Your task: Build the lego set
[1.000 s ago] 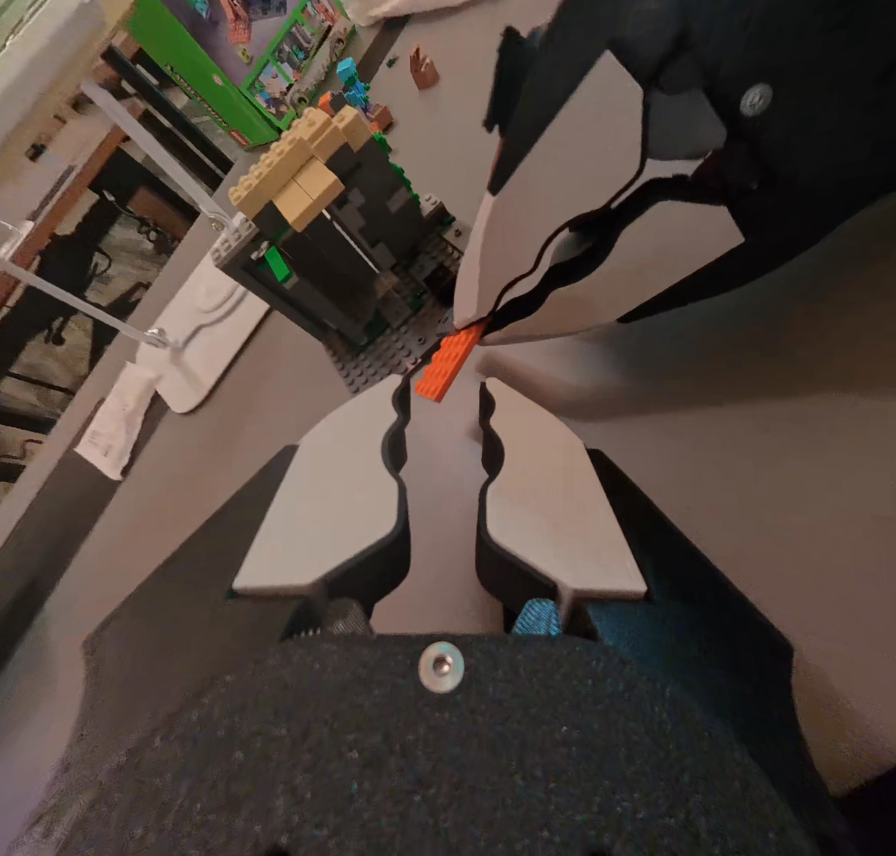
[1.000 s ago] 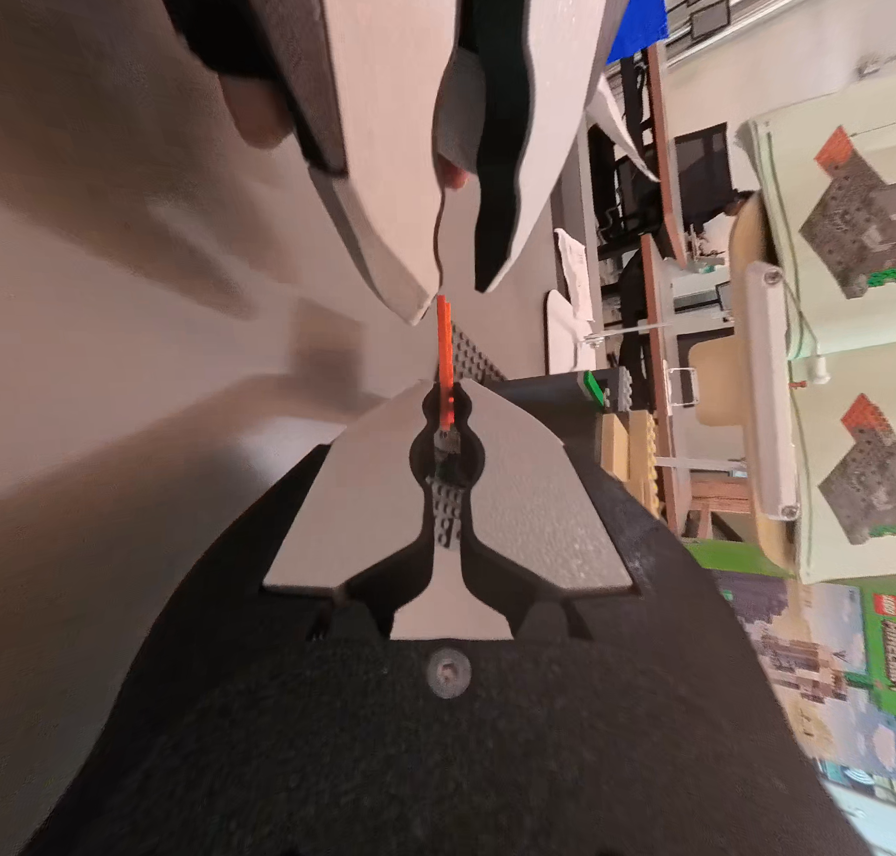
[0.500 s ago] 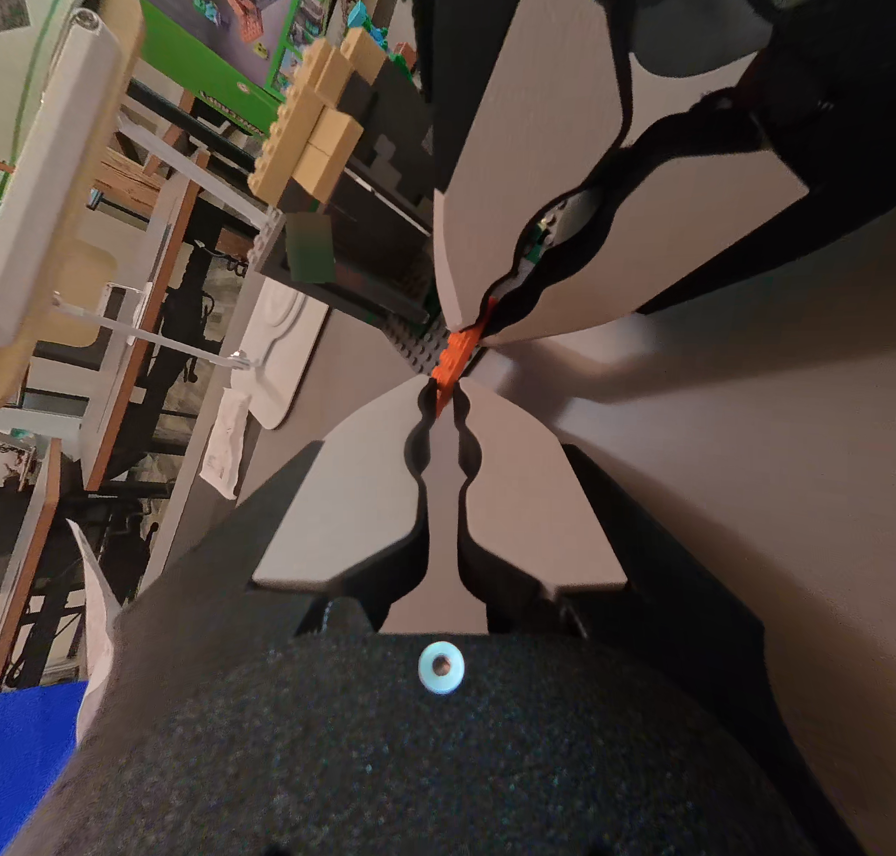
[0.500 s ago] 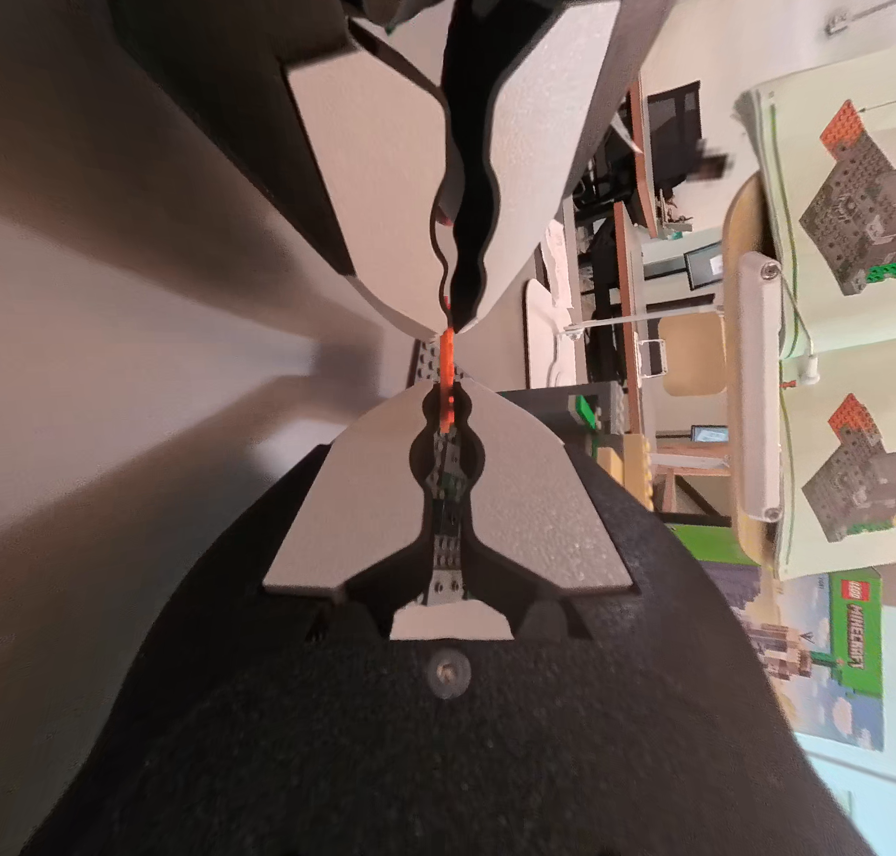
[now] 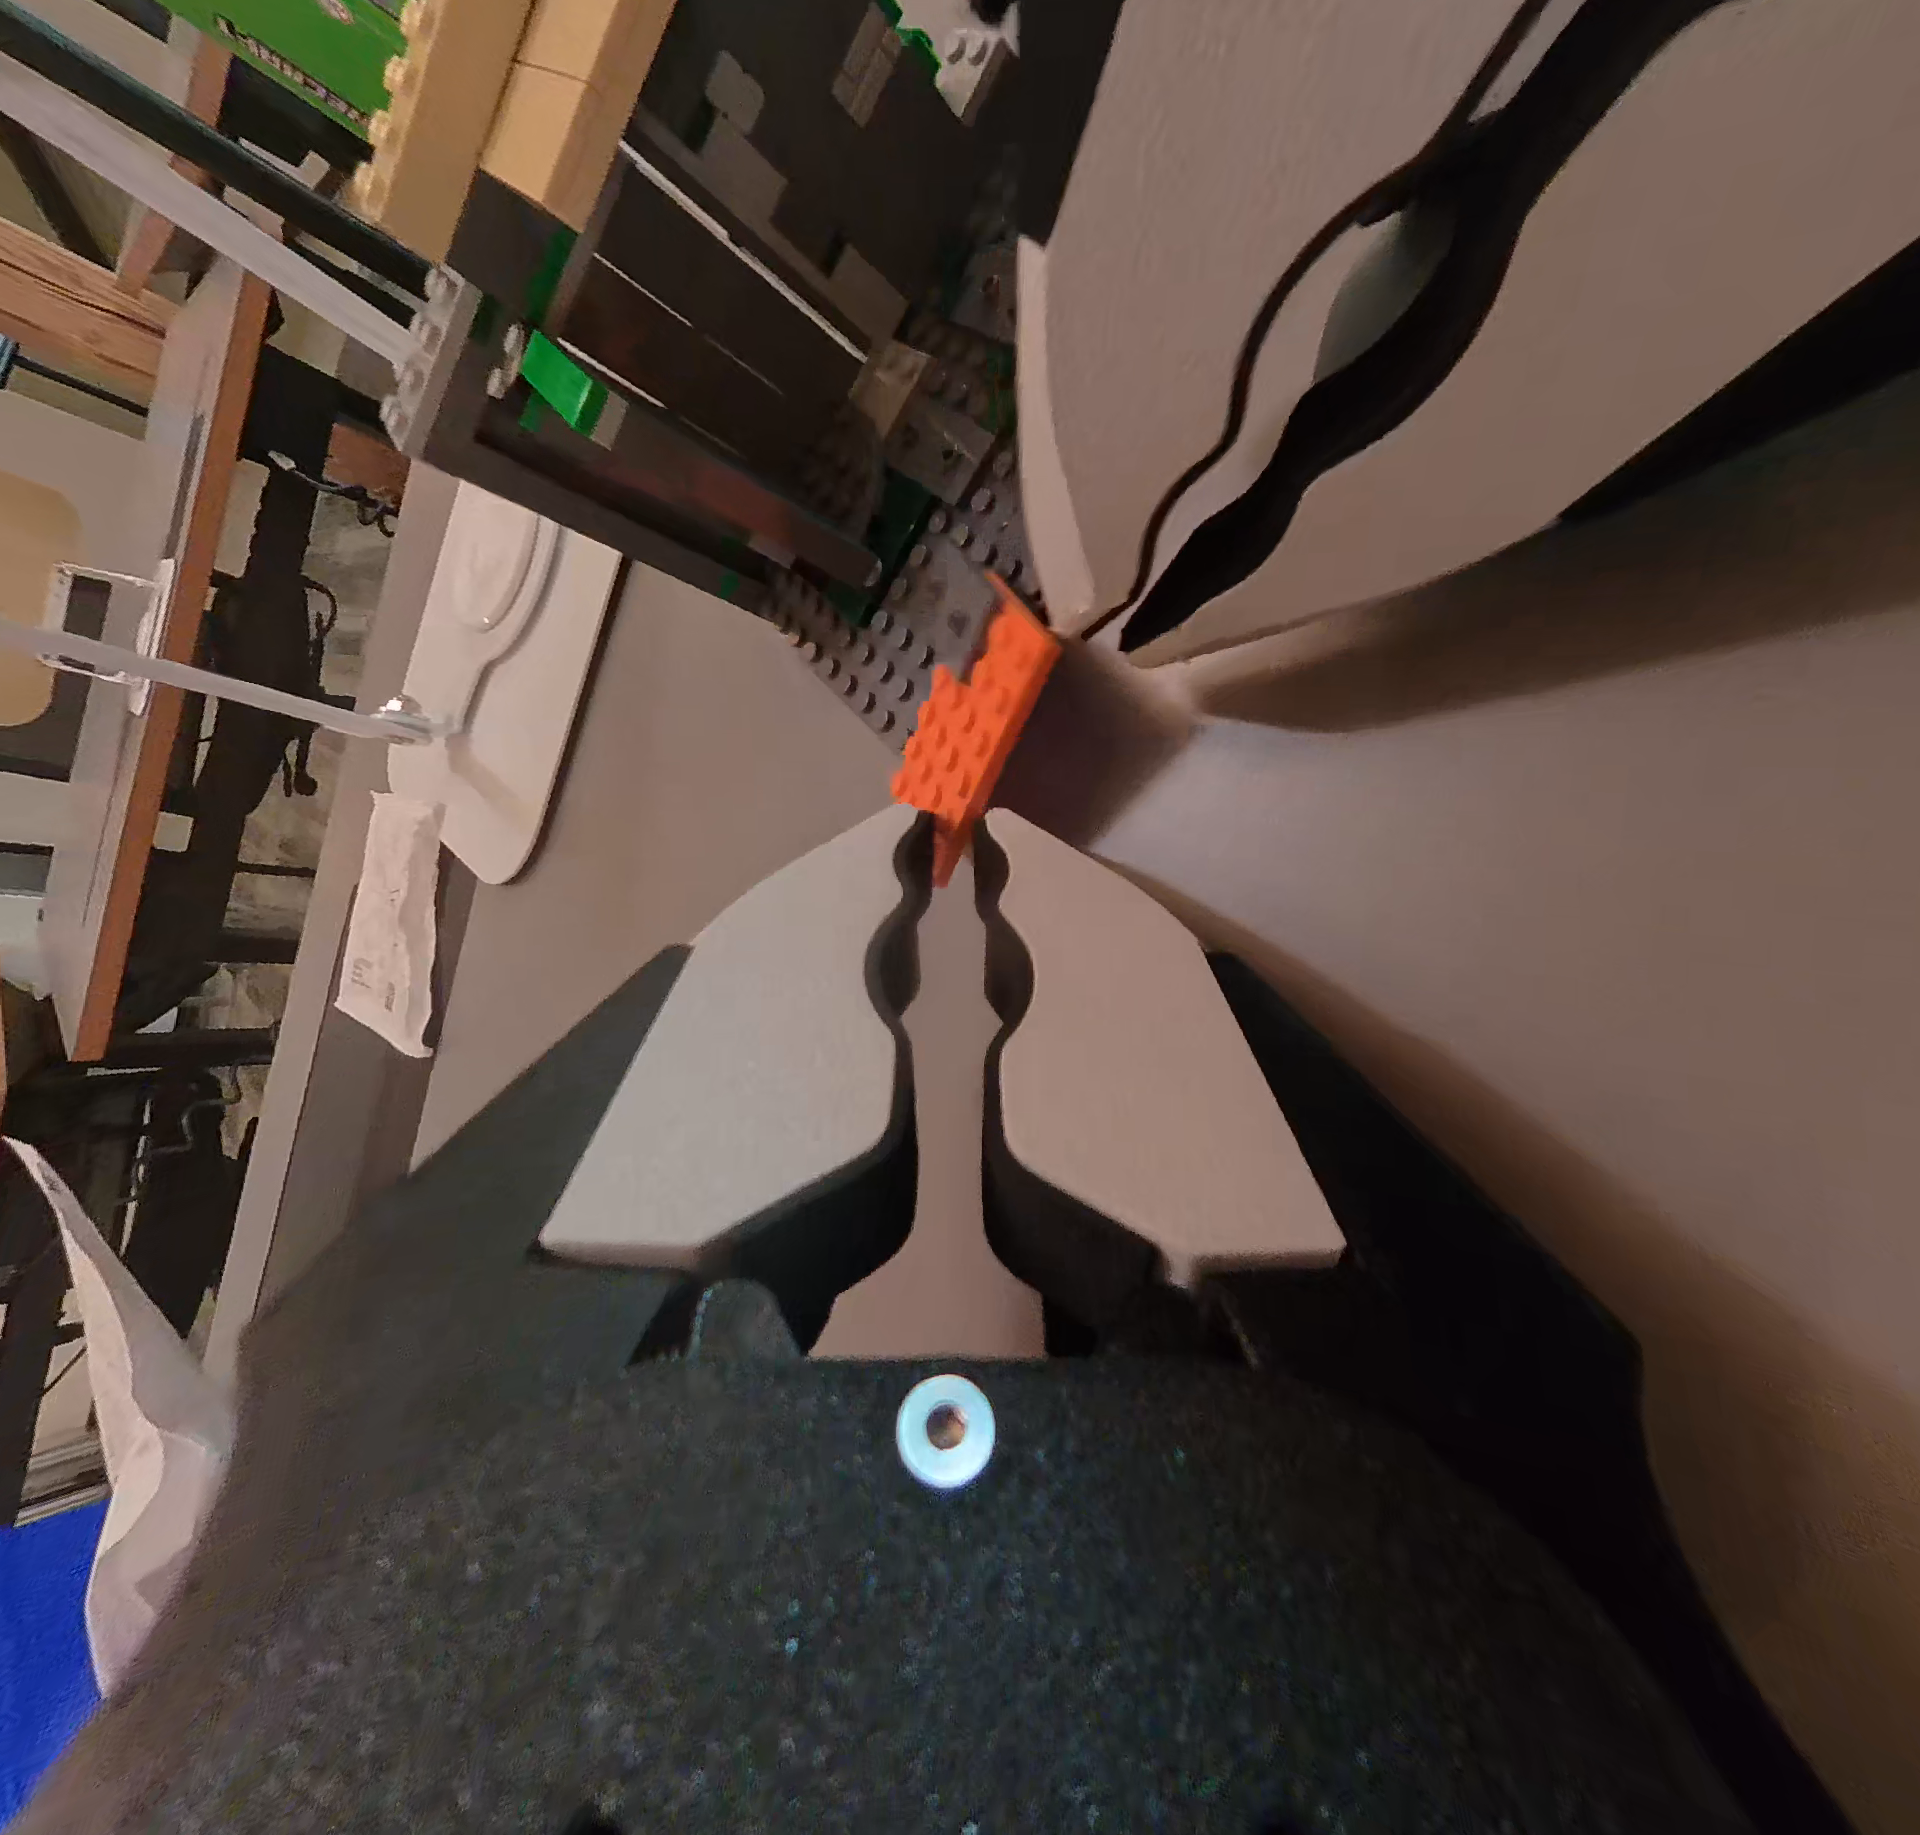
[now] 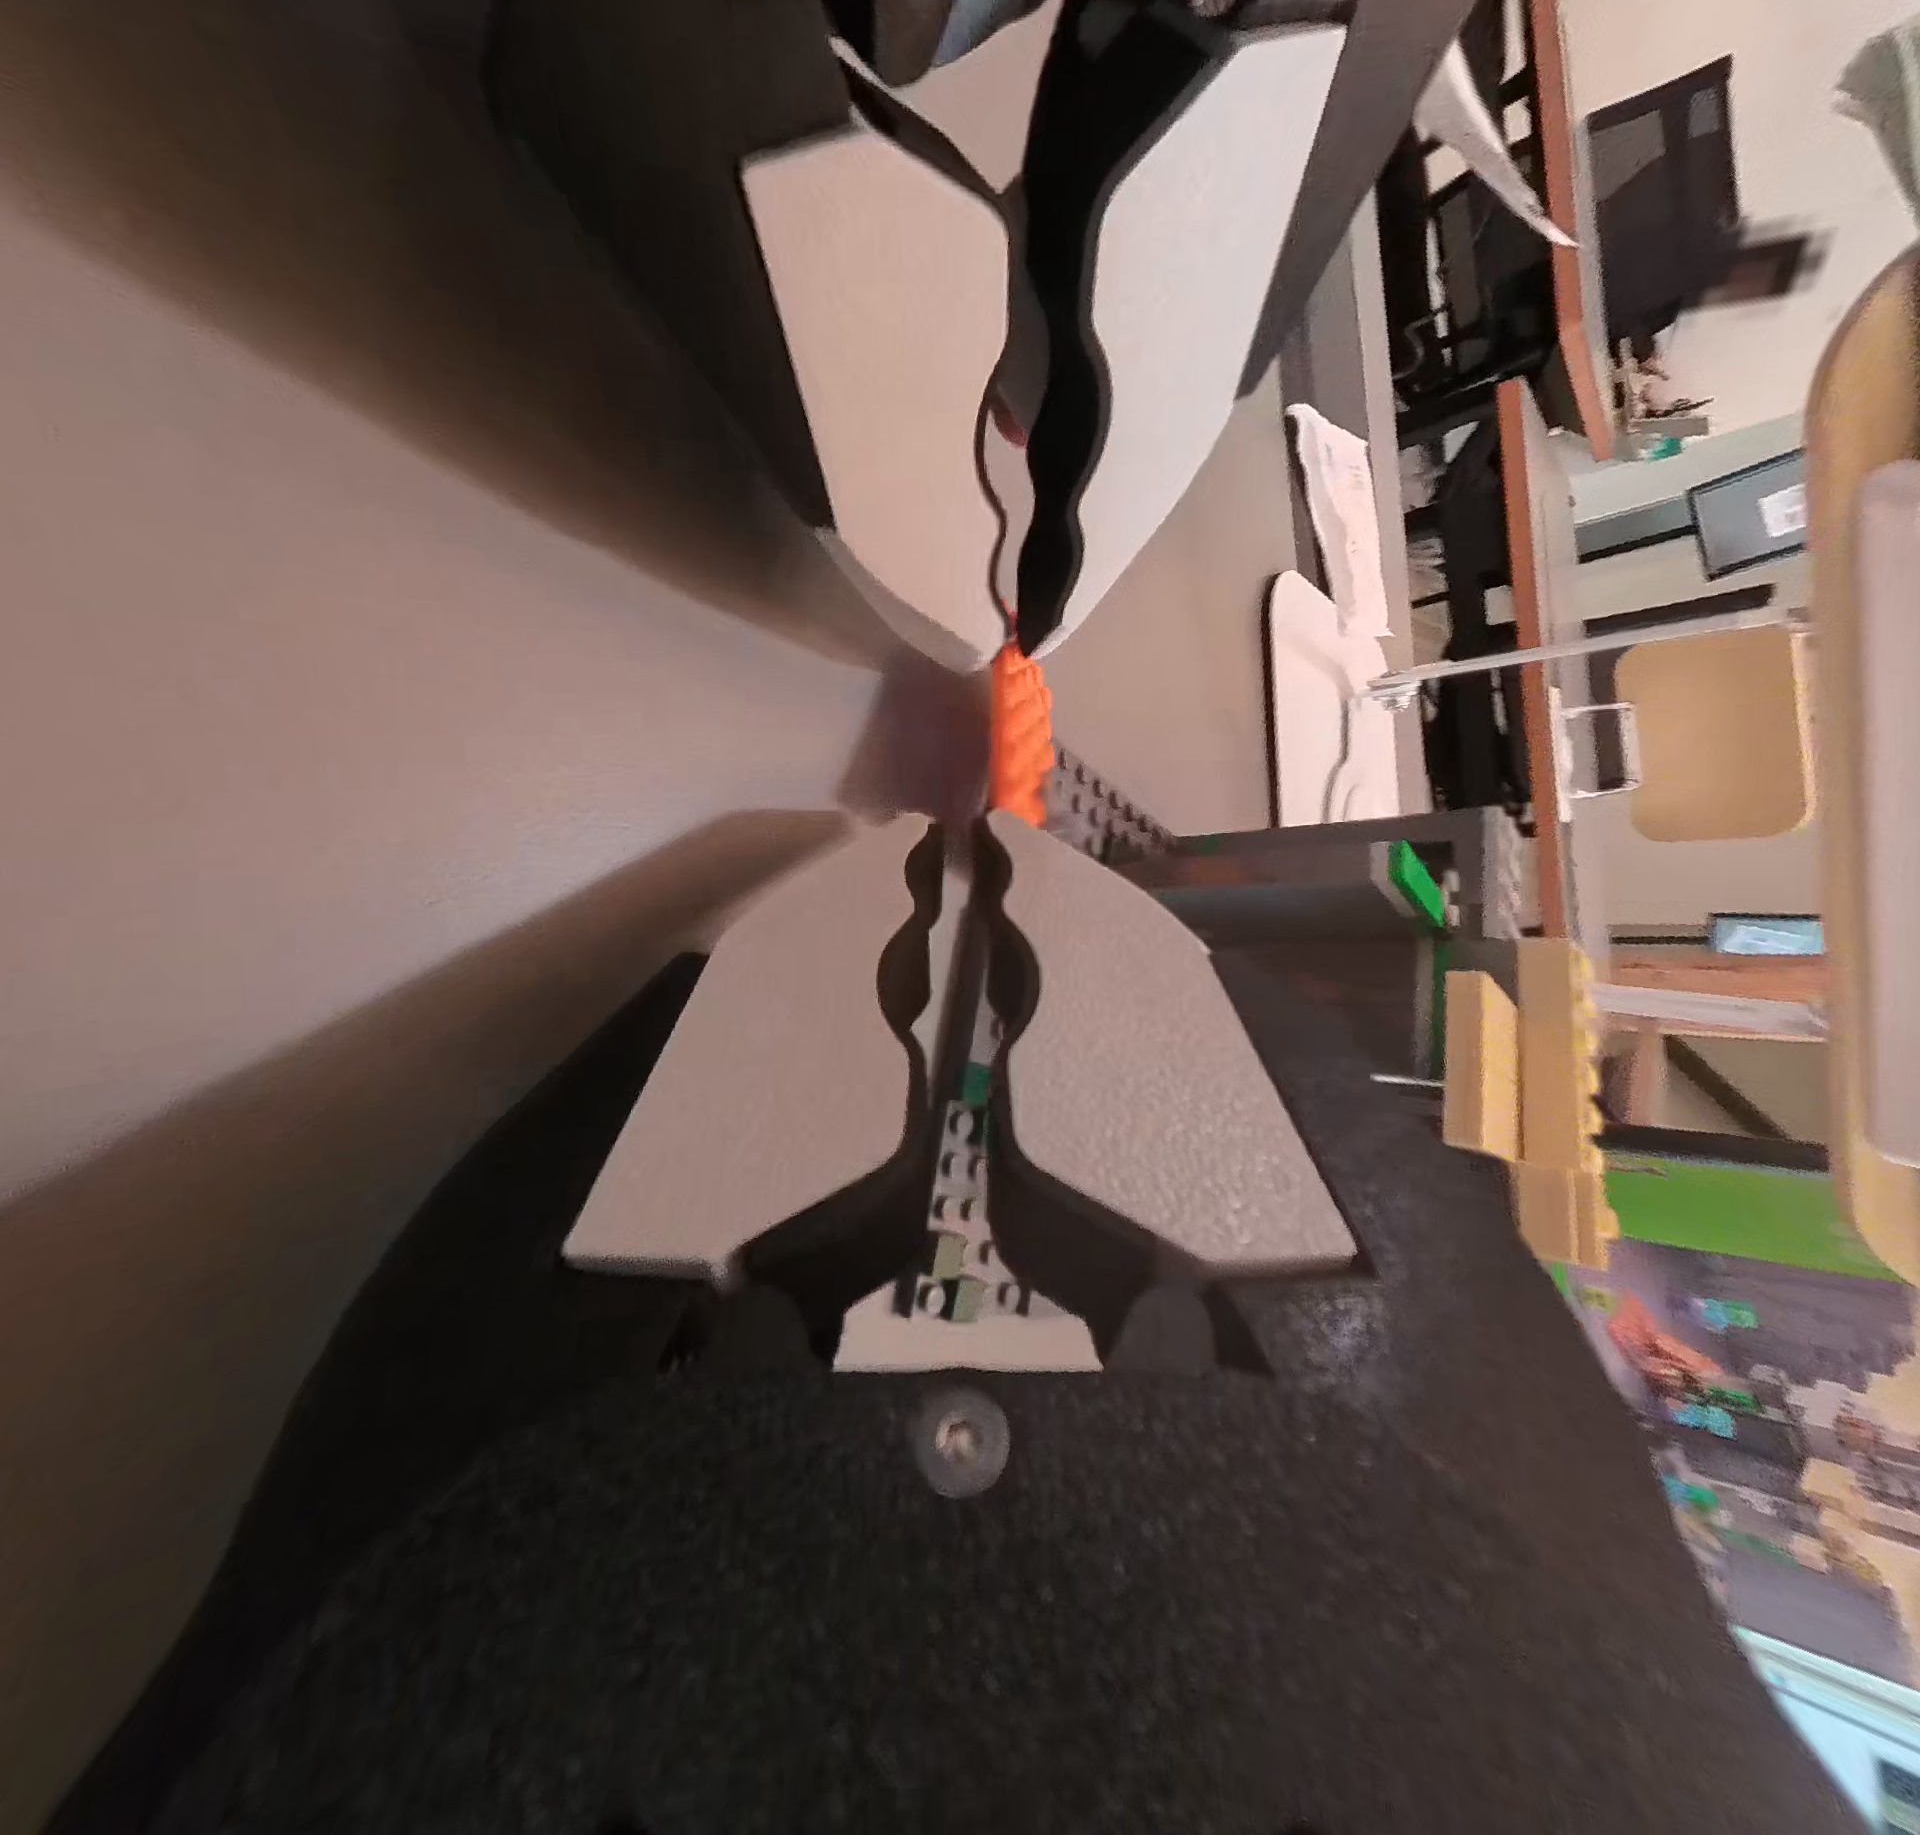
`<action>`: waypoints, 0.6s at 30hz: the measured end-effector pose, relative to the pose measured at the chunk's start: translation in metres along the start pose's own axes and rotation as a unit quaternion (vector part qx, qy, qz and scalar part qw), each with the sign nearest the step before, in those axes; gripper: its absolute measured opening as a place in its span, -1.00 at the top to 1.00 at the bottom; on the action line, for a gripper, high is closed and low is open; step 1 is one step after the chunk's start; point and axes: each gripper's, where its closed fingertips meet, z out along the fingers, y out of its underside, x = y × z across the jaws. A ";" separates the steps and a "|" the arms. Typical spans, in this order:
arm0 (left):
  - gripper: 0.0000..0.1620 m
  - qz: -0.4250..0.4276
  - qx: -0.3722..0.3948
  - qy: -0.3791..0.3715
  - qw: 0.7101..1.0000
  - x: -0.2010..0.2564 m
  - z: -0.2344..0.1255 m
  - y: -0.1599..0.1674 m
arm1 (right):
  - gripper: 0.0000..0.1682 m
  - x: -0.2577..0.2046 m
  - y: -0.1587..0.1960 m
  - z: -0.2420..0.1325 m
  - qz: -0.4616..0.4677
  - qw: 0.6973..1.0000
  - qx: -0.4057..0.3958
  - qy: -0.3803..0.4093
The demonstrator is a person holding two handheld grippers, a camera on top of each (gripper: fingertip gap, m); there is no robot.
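Note:
An orange lego plate (image 5: 977, 725) hangs above the grey table between my two grippers. My left gripper (image 5: 948, 829) is shut on its near corner. My right gripper (image 5: 1101, 632) comes in from the upper right, jaws almost closed, with the plate's far end at its very tips. In the right wrist view the plate (image 6: 1013, 736) spans from my right gripper (image 6: 958, 827) up to the left gripper (image 6: 1013, 642). The dark grey lego building (image 5: 727, 331), topped with tan bricks (image 5: 540, 71), stands on its studded baseplate (image 5: 883, 642) just behind the plate.
A white moulded tray (image 5: 499, 663) and a paper slip (image 5: 390, 912) lie near the table's left edge. A green lego box (image 5: 239, 9) stands behind the build, also in the right wrist view (image 6: 1766, 1370). A clear stand (image 5: 208, 684) holds the booklet. There is about 4 centimeters between the tips of the two grippers. My right gripper's tips are some 10 centimeters from the dark grey lego building (image 5: 727, 331).
The left gripper has closed in and shut on the orange plate held by the right gripper. The plate has since turned from edge-on so its studded face shows.

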 end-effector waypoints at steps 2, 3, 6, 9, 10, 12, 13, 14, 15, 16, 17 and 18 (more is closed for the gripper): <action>0.92 -0.007 0.000 0.005 1.000 0.000 -0.002 0.001 | 0.94 -0.003 0.000 -0.002 0.008 1.000 0.003 -0.011; 0.93 -0.009 0.002 0.007 1.000 0.000 -0.003 0.000 | 0.94 -0.003 0.000 -0.003 0.008 1.000 0.003 -0.012; 0.92 -0.007 -0.001 0.007 1.000 0.001 -0.003 0.002 | 0.95 -0.006 -0.002 -0.005 0.008 1.000 0.005 -0.021; 0.92 -0.006 0.002 0.012 1.000 0.004 -0.002 0.002 | 0.95 -0.009 -0.004 -0.008 0.012 0.999 0.009 -0.031; 0.91 -0.006 0.004 0.014 1.000 0.005 -0.002 0.002 | 0.95 -0.009 -0.004 -0.009 0.013 0.999 0.009 -0.034; 0.87 -0.009 0.007 0.022 1.000 0.007 -0.001 0.002 | 0.95 -0.010 -0.004 -0.010 0.016 0.999 0.010 -0.039; 0.83 -0.014 0.009 0.026 1.000 0.008 -0.001 0.002 | 0.95 -0.010 -0.004 -0.011 0.019 0.999 0.011 -0.042; 0.81 -0.024 0.012 0.034 0.999 0.009 -0.002 0.001 | 0.95 -0.009 -0.003 -0.013 0.026 0.999 0.013 -0.047; 0.78 -0.040 0.016 0.044 0.998 0.011 -0.003 0.000 | 0.95 -0.009 -0.003 -0.014 0.037 0.998 0.016 -0.053; 0.76 -0.057 0.021 0.050 0.997 0.011 -0.004 -0.001 | 0.95 -0.007 -0.002 -0.015 0.053 0.997 0.018 -0.060; 0.76 -0.074 0.030 0.053 0.995 0.010 -0.006 -0.003 | 0.94 -0.004 -0.001 -0.016 0.072 0.995 0.021 -0.068; 0.76 -0.094 0.040 0.058 0.993 0.009 -0.008 -0.005 | 0.93 -0.001 0.001 -0.016 0.092 0.993 0.023 -0.075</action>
